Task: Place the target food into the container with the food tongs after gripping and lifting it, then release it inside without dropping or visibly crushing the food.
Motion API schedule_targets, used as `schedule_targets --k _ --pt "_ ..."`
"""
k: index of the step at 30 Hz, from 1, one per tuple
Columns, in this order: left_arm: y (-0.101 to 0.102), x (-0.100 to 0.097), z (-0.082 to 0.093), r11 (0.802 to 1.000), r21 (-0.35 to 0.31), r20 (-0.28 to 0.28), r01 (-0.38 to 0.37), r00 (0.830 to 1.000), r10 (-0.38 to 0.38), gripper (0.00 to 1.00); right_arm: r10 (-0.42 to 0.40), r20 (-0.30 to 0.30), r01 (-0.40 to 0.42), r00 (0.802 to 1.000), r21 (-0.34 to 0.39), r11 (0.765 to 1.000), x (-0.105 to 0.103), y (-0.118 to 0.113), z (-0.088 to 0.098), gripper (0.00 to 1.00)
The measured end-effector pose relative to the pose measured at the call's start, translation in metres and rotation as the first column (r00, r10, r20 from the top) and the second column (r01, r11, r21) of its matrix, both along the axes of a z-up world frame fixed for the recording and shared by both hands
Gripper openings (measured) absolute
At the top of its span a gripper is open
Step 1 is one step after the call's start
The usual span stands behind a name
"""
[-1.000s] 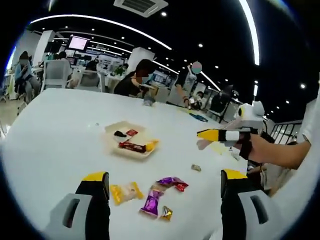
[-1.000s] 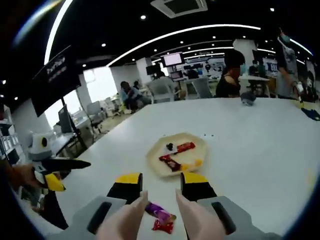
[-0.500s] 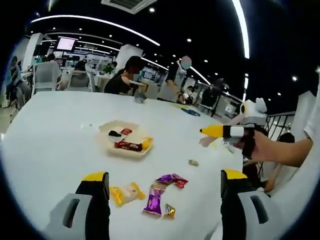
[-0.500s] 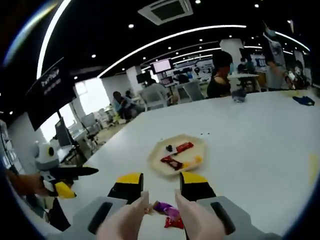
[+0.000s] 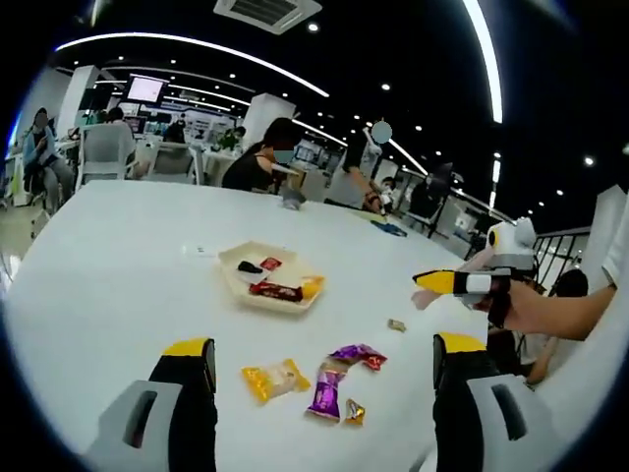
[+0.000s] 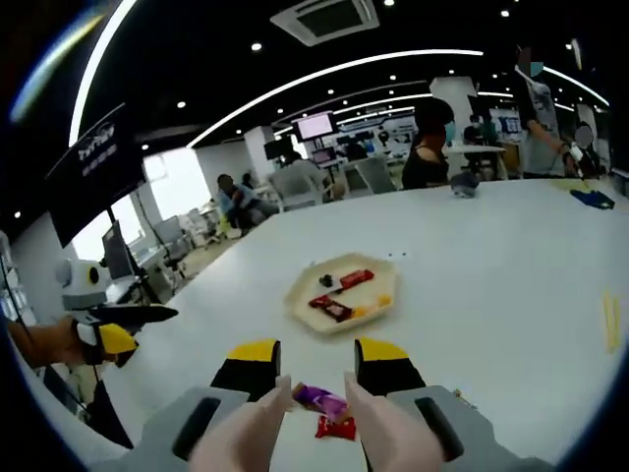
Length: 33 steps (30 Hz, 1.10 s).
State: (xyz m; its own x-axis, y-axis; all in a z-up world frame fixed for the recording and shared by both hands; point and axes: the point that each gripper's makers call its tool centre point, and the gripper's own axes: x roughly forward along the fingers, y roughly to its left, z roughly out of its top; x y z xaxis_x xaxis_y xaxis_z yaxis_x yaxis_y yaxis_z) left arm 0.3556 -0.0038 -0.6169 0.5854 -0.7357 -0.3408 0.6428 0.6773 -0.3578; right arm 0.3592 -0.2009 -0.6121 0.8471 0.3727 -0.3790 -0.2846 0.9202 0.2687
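White tabletop (image 5: pixel 108 256), broad and bare apart from the food cluster. Beige tray (image 5: pixel 270 280), the container, sits mid-table with a few wrapped snacks already inside; same tray in the right gripper view (image 6: pixel 339 293).

Loose sweets lie near the table edge, apart from the tray: yellow-wrapped candy (image 5: pixel 275 379), purple wrapper (image 5: pixel 325 395), a purple-and-red packet (image 5: pixel 358 355), small gold sweet (image 5: pixel 353 412). Which one is the target, cannot tell.

Left tool (image 5: pixel 322 366): jaws wide apart, nothing between them, held above the loose sweets. Right tool (image 6: pixel 319 364): jaws narrowly parted, clamping the pale tongs (image 6: pixel 316 423), whose tips sit just short of the purple wrapper (image 6: pixel 319 397) and a red wrapper (image 6: pixel 335 428). Tongs empty.

Judgement: step in hand is the pick. Bring tong tips down either side of one wrapper only, close gently, lift clear before travelling to the tray.

View differences: the left gripper view shows the yellow candy, the gold sweet and a stray small sweet (image 5: pixel 396 324) further right, plus the right tool (image 5: pixel 462 282) side-on in a hand. The right gripper view shows the tong tips and the left tool (image 6: pixel 113 329) at the table's edge.
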Motion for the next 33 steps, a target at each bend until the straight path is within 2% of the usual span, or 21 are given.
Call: schedule_targets --k 2,8,12,14,18,19,21,23,27,28,29,33 --pt "0.002 -0.002 0.001 1.0 -0.017 0.001 0.002 1.0 -0.002 0.92 0.003 0.001 -0.003 1.0 -0.008 1.0 0.001 0.002 -0.003 0.29" --pt "0.014 -0.014 -0.005 0.999 0.023 0.005 0.023 1.0 -0.023 0.92 0.033 -0.01 -0.034 0.999 -0.075 0.997 0.004 0.008 -0.016 0.29" --pt "0.029 -0.012 -0.011 0.999 0.038 0.005 -0.017 1.0 0.017 0.92 0.054 -0.014 -0.055 0.998 -0.068 0.996 0.008 0.013 -0.026 0.29" --pt "0.033 -0.011 -0.014 0.998 0.043 -0.026 -0.05 0.998 0.051 0.91 0.059 -0.046 -0.062 0.997 -0.081 0.995 0.006 0.015 -0.034 0.29" --pt "0.026 -0.016 -0.008 1.0 0.015 -0.021 -0.028 0.999 0.028 0.92 0.081 -0.051 -0.086 0.995 -0.103 0.991 0.004 0.02 -0.045 0.29" --pt "0.026 -0.018 -0.008 0.999 0.024 -0.016 -0.023 1.0 0.024 0.92 0.11 -0.051 -0.116 0.993 -0.156 0.981 0.004 0.02 -0.05 0.29" --pt "0.027 -0.02 -0.011 0.999 0.042 -0.014 -0.015 1.0 0.016 0.91 0.155 -0.013 -0.155 0.988 -0.193 0.969 0.006 0.023 -0.049 0.29" --pt "0.028 -0.021 -0.014 0.999 0.045 -0.025 -0.018 0.999 0.019 0.91 0.221 -0.003 -0.214 0.975 -0.253 0.943 0.006 0.022 -0.051 0.29" --pt "0.03 -0.019 -0.008 0.999 0.036 -0.021 -0.039 0.999 0.04 0.92 0.266 -0.002 -0.256 0.964 -0.283 0.924 0.005 0.02 -0.052 0.29" --pt "0.03 -0.019 -0.008 0.998 0.033 -0.022 -0.044 0.999 0.045 0.92 0.272 0.021 -0.253 0.962 -0.299 0.92 0.005 0.016 -0.051 0.29" --pt "0.03 -0.019 -0.009 0.998 0.034 -0.023 -0.045 0.999 0.046 0.92 0.269 0.019 -0.251 0.963 -0.303 0.919 0.004 0.015 -0.053 0.29" --pt "0.031 -0.022 -0.018 0.998 0.05 -0.046 -0.046 0.998 0.048 0.91 0.236 -0.02 -0.23 0.971 -0.321 0.919 -0.003 -0.001 -0.065 0.28"
